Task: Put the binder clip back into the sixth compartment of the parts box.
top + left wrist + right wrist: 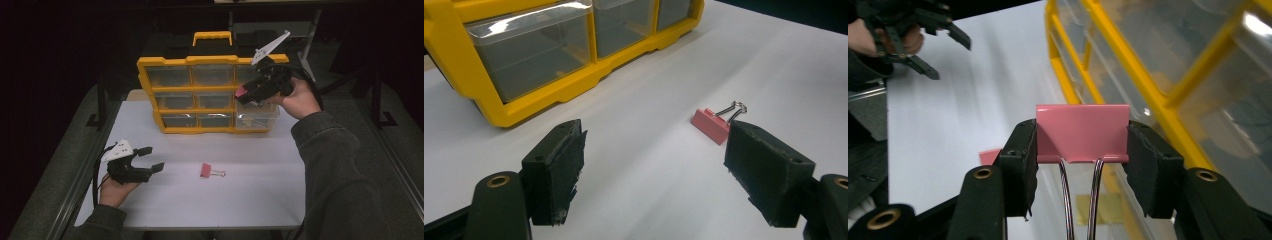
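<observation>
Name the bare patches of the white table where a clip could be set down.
Free: right of the pink binder clip on the table, and the front edge of the white table. Crowded: beside the yellow drawer organiser, where the right gripper holds a second pink clip.

Pink binder clip (1081,131), yellow organizer (165,62) with clear drawers (170,76), white table (250,195).

A white table (260,195) fills the lower middle of the high view. At its far edge, in the upper centre of the frame, a yellow drawer organiser (150,85) stands upright, its bottom-right clear drawer (257,120) pulled out towards the viewer. A pink binder clip (206,170) with wire handles lies alone on the bare sheet at centre, well apart from the organiser.
</observation>
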Demonstrator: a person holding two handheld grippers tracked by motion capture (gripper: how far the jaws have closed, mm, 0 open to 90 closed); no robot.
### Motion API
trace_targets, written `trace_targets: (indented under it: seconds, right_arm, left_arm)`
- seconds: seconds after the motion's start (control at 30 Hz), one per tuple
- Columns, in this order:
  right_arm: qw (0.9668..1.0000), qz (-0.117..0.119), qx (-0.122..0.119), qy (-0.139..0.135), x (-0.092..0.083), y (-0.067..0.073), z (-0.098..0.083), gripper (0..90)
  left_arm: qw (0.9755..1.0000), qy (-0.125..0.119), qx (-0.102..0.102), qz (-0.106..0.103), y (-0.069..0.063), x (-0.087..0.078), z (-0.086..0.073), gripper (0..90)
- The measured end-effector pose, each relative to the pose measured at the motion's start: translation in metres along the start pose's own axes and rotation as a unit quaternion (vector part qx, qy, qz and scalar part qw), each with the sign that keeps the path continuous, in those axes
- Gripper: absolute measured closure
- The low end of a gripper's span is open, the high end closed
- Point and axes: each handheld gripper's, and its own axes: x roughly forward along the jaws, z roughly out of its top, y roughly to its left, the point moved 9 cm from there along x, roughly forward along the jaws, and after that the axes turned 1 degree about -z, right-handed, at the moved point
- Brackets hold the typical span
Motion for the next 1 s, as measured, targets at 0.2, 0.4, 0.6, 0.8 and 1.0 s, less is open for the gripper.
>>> trace_targets:
  seconds: [0.2,0.4,0.6,0.8,1.0]
  right_arm:
    - [0.9994,-0.018,0.028,0.011,-0.005,-0.015,-0.012,48.5]
    - [0.9986,-0.031,0.04,0.014,-0.009,-0.025,-0.023,48.5]
    - [0.9981,-0.033,0.047,0.021,-0.005,-0.03,-0.031,48.5]
    - [0.9979,-0.033,0.049,0.028,0.001,-0.031,-0.039,48.4]
    - [0.9974,-0.026,0.056,0.037,0.006,-0.031,-0.045,47.3]
  left_arm:
    - [1.0,-0.003,-0.002,-0.002,-0.001,0.001,0.0,23.4]
    - [1.0,0.0,0.004,-0.002,0.0,0.0,0.0,23.4]
    - [1.0,-0.001,0.0,-0.003,-0.002,0.0,0.001,23.4]
    - [1.0,-0.002,-0.003,-0.003,-0.001,-0.001,0.001,23.4]
    - [1.0,-0.005,-0.003,-0.001,-0.001,-0.002,0.002,23.4]
